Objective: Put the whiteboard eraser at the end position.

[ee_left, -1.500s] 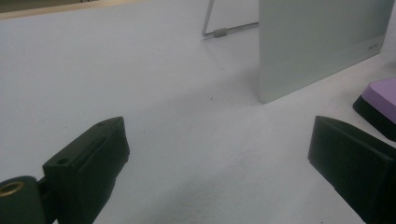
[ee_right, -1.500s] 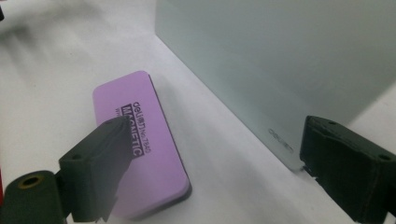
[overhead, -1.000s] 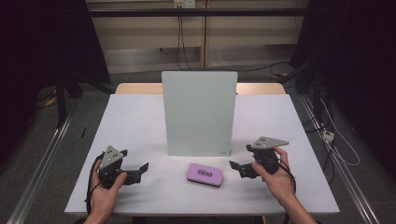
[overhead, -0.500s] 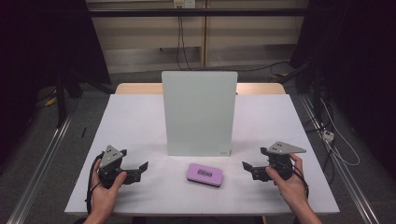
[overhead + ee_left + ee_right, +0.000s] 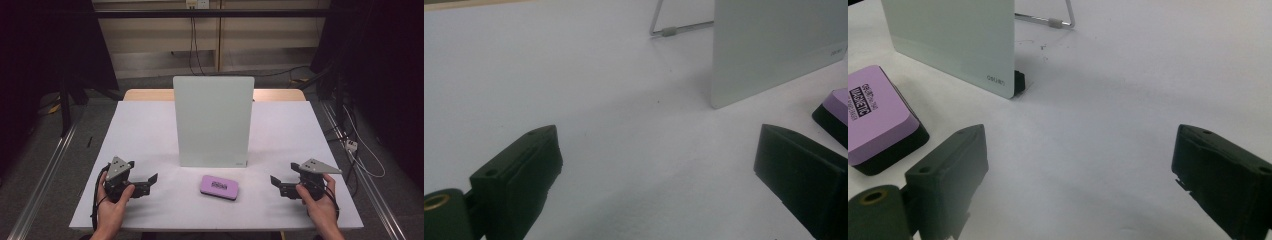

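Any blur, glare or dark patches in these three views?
High view: dark surroundings, white table evenly lit, no glare on the upright white board. Left gripper view: near black jaws soft. Right gripper view: print on the purple eraser block sharp, jaws blurred.

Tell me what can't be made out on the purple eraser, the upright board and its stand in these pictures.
- Purple eraser: label too small to read in the high view; cut off by the picture edge in both gripper views, with the print readable only in part in the right one.
- Upright white board: it hides its own back and stand in the high view.
- Wire stand: mostly behind the board in both gripper views.
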`<state>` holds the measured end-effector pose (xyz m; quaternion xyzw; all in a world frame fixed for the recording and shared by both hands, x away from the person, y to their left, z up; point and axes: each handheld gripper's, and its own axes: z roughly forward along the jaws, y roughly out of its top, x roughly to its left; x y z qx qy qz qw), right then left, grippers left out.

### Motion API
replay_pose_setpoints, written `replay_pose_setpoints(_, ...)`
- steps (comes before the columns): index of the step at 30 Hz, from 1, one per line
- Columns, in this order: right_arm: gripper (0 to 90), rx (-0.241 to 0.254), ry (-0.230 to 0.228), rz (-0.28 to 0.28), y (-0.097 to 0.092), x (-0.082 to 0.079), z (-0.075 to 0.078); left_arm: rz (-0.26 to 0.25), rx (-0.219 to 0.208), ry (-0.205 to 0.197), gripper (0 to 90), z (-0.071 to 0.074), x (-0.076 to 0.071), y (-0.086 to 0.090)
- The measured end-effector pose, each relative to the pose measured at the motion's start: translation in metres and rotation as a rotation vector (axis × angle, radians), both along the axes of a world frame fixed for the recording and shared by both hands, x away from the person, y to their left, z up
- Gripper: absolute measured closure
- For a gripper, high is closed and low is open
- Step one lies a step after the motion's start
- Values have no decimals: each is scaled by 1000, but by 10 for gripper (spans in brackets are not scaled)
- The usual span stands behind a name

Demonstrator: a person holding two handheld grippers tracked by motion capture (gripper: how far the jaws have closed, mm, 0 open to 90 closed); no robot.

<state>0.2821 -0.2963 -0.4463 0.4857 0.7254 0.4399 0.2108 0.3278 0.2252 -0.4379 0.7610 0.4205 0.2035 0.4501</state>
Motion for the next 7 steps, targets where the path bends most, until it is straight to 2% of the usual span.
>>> replay_pose_setpoints(7, 77, -1, -9, 2, 3, 0, 0, 5, -4, -1, 48, 1, 0, 3)
